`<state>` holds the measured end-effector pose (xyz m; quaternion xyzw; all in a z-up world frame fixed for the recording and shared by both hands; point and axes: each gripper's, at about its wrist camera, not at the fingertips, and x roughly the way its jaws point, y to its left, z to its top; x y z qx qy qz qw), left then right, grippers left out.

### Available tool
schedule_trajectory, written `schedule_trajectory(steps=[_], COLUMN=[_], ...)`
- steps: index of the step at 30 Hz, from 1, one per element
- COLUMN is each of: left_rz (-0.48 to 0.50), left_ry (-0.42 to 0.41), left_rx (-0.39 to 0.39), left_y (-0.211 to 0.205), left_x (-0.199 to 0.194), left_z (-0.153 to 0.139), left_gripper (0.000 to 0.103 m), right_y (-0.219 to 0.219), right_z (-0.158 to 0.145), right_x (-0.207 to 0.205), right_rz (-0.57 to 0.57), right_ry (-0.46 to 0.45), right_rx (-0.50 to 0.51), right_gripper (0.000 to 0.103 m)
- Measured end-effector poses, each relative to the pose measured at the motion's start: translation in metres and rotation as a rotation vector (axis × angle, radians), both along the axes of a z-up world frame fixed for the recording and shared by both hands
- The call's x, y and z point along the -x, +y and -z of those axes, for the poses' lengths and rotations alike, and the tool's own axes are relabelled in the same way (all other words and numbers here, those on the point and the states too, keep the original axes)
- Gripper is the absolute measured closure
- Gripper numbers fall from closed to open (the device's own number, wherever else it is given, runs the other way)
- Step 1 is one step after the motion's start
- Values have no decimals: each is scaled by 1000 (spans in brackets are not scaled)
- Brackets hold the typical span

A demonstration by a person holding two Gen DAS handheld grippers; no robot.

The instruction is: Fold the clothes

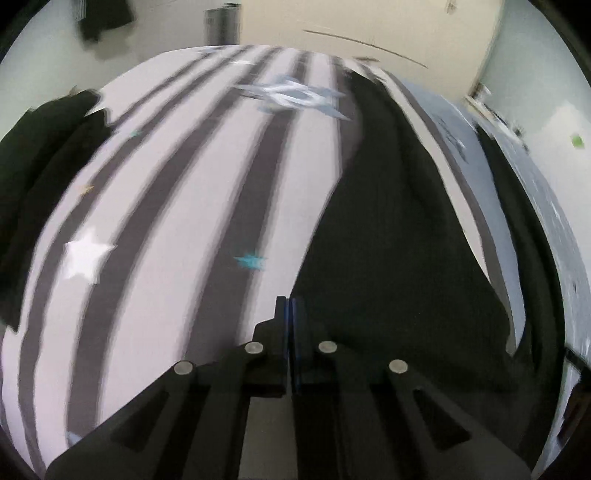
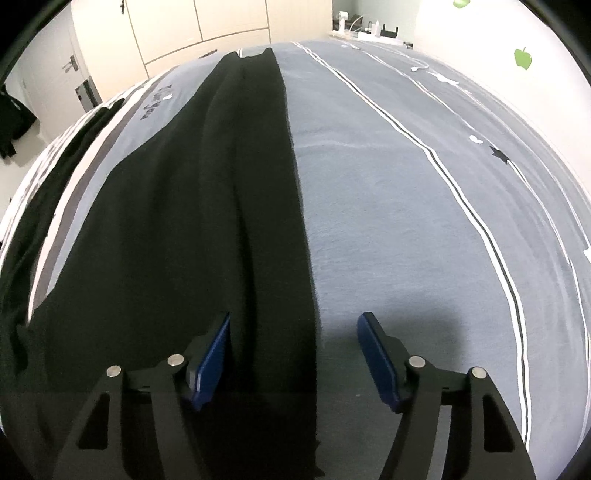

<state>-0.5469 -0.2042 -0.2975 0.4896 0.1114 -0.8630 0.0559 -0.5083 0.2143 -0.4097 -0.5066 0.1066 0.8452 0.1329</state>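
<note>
A long black garment (image 2: 207, 206) lies stretched along the bed, folded lengthwise, with its straight right edge running away from me. My right gripper (image 2: 295, 332) hovers over its near end, open. The left blue pad (image 2: 216, 350) is over the cloth and the right pad (image 2: 375, 350) over the bare cover, neither pressing on anything. In the blurred left wrist view my left gripper (image 1: 290, 306) is shut, its fingers pressed together at a corner of the black garment (image 1: 399, 240), which fans out from the fingertips as if pinched and lifted.
The bed cover is grey-blue with thin stripes (image 2: 406, 221) on the right, and pale with broad dark stripes and stars (image 1: 166, 221) on the left. Another dark garment (image 1: 40, 177) lies at the bed's left edge. A white cable (image 2: 417, 68) rests far back. Wardrobe doors (image 2: 229, 18) stand behind.
</note>
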Motion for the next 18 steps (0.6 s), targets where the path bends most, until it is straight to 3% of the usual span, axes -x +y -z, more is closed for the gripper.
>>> schedule_trajectory(steps=[5, 9, 10, 12, 16, 17, 18], left_rz=[40, -40, -55, -44, 89, 121, 152], left_ry=[-25, -46, -60, -91, -119, -122, -129], left_rx=[-24, -105, -108, -115, -90, -68, -55], left_y=[10, 0, 0, 6, 41, 49, 56], left_x=[-6, -21, -24, -28, -41, -44, -46], left_z=[4, 16, 20, 27, 37, 39, 41], left_gripper=[96, 36, 31, 30, 33, 38, 58], right_y=[6, 3, 0, -9, -26, -31, -34], right_z=[-2, -10, -14, -20, -21, -17, -14], right_x=[-6, -13, -14, -18, -35, -40, -45], right_rz=[6, -4, -16, -47, -83, -90, -92], right_ry=[8, 16, 19, 23, 2, -14, -24], right_rx=[37, 25, 13, -13, -3, 0, 4], right_gripper=[39, 39, 38, 38, 38, 38, 38])
